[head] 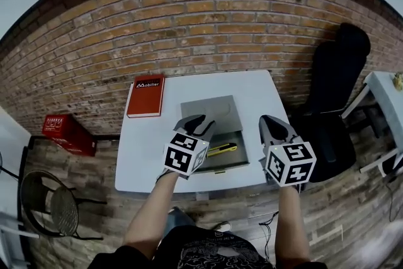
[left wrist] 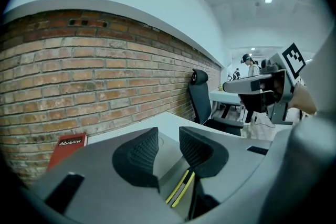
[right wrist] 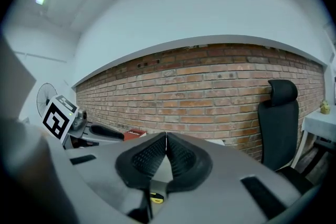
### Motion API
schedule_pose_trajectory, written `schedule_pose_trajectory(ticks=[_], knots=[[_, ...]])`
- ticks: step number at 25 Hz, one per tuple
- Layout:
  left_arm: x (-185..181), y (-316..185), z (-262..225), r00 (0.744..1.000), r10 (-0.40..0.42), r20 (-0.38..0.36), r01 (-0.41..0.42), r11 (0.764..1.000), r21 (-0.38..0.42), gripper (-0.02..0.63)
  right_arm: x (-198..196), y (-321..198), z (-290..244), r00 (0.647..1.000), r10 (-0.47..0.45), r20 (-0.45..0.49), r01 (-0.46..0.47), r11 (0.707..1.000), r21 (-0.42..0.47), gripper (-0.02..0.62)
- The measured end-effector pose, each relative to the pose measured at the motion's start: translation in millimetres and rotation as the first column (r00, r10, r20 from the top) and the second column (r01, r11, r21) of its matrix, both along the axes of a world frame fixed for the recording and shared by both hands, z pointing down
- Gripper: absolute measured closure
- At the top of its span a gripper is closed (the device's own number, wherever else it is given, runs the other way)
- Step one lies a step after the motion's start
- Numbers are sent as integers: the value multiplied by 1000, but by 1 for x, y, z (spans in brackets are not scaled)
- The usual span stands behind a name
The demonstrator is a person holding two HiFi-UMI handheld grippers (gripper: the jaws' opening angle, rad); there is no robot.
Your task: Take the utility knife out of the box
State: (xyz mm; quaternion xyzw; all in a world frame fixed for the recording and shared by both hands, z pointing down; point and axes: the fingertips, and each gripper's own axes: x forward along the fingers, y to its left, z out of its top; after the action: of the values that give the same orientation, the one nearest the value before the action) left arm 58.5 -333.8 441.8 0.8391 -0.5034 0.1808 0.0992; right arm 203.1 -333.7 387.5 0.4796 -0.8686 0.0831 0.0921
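A yellow and black utility knife lies in the open grey box at the middle of the white table. My left gripper hovers over the box's left side. Its jaws stand apart with nothing between them, and in the left gripper view the knife shows just below the gap. My right gripper is to the right of the box, over the table's right edge. Its jaws are shut and empty, and a bit of the yellow knife shows beneath them.
A red book lies at the table's back left. A black office chair stands to the right, with another white table beyond it. A red crate and a wire stool sit on the floor to the left. The brick wall runs behind.
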Motion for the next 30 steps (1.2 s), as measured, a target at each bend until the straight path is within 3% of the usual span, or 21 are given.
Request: schedule_pose_trajectory(ticks=[4,10,18,30], knots=[[9,3,22,998,46,44,-44,998,-54,479,-1,-1,5,1000,-16,8,16,1000,-7,575],[23,6,60,975,191,112,-175,975,-135,477,-5,-1,8,1000,-10,13,10,1000,-7,575],[42,14,105,914,368,168,-317,909,-269,460,-6,-2,9,999,28,16,-27,1000,-10,575],[55,17,163,825,526,207,-407,807,-428,443,7,-10,24,995,103,5,-102,994,-46,575]])
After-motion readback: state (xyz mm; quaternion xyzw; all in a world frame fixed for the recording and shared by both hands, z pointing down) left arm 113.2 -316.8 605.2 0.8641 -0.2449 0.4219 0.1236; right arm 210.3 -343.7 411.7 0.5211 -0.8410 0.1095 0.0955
